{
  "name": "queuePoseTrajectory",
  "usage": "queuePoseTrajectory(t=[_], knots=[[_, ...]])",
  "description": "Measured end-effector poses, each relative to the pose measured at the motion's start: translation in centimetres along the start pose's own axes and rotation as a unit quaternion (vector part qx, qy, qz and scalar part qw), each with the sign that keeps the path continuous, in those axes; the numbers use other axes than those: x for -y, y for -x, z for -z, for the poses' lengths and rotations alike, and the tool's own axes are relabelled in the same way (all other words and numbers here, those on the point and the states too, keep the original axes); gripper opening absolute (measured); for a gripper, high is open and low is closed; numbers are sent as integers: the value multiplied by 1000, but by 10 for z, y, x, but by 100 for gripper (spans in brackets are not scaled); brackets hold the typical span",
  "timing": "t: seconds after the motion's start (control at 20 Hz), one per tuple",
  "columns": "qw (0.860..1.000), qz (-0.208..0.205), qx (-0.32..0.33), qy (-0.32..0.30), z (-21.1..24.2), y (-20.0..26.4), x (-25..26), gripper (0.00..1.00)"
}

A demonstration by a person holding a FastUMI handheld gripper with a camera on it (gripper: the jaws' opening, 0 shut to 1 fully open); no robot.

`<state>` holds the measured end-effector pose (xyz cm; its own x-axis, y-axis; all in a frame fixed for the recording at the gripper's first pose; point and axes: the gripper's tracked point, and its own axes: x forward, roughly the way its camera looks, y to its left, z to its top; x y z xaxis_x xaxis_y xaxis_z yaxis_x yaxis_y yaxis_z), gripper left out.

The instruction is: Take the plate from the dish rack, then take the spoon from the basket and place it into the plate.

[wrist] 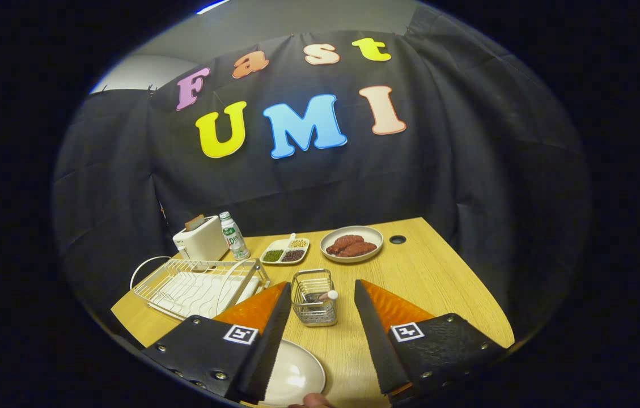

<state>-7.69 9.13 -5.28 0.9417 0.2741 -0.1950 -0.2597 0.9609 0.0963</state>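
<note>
A small wire basket [313, 304] stands on the wooden table just ahead of my gripper [320, 290], in line with the gap between the fingers. Inside it leans the spoon [326, 296], its white handle tip poking up at the right. A white plate [294, 374] lies flat on the table below the left finger [263, 309], partly hidden by it. The white wire dish rack [198, 288] sits beyond the left finger, with no plate in it. My gripper stands open above the table, nothing between the fingers.
Behind the rack are a white toaster [200, 241] and a green-labelled bottle [233, 236]. A divided tray of beans [285, 251] and a bowl of red-brown food [351, 244] sit farther back. A cable hole [397, 239] is near the table's far right.
</note>
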Motion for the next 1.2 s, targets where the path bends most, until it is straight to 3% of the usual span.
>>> queuePoseTrajectory(t=[0.05,0.4,0.7,1.05,1.15,1.2], knots=[[1000,-4,19,9,-2,-5,0,74],[992,-2,106,65,0,-37,10,74],[989,-3,131,75,12,-70,12,74],[991,-3,114,63,32,-104,18,74],[992,5,97,77,38,-114,21,64],[993,8,95,74,37,-113,23,39]])
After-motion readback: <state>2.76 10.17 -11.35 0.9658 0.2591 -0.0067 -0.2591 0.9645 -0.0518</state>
